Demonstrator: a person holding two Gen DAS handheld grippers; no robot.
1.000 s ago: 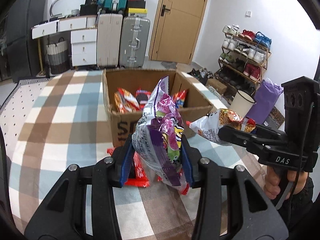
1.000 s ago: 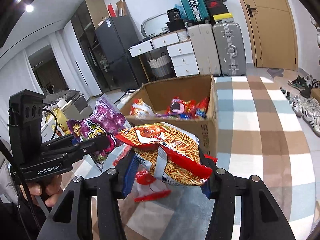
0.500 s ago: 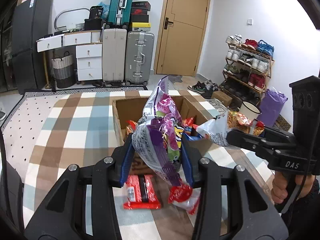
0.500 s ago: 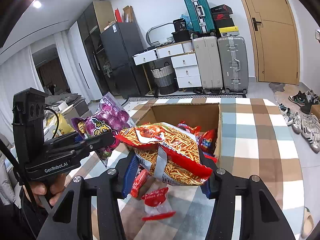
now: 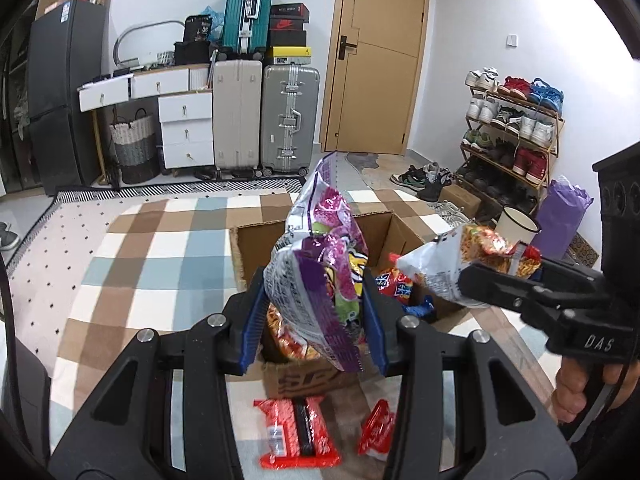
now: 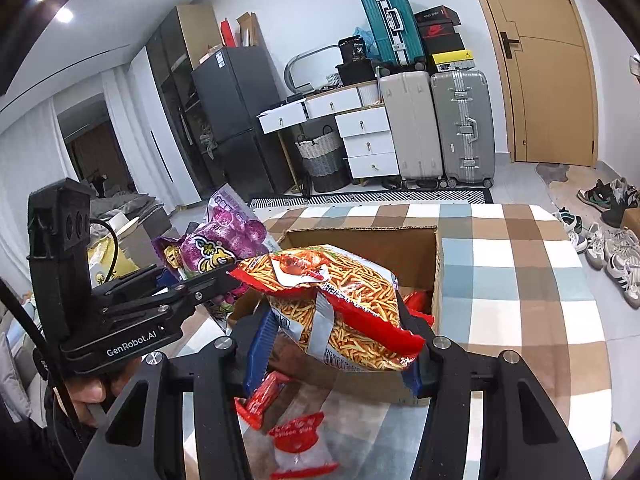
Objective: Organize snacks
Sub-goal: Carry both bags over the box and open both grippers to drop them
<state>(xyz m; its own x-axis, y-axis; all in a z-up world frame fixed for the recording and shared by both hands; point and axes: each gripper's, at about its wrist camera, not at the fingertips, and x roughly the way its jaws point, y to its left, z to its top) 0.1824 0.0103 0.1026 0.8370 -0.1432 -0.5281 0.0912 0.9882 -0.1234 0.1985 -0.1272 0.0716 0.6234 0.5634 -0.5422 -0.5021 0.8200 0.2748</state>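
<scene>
Carry step: left gripper (image 5: 314, 312) clamps purple bag (image 5: 320, 264), right gripper (image 6: 334, 340) clamps noodle-stick bag (image 6: 340, 300), both above cardboard box (image 6: 438, 276); next, lower in and release.

Two snack bags are held aloft: one purple bag (image 5: 320, 280) at six o'clock, one red noodle-snack bag (image 6: 340, 304). One cardboard box (image 5: 400, 232) is counted at centre. Two red packets (image 5: 296, 432) are seen lying on the checked cloth at six o'clock. Three suitcases (image 5: 288, 116) are counted at twelve o'clock, one door (image 5: 380, 56) at one o'clock.
</scene>
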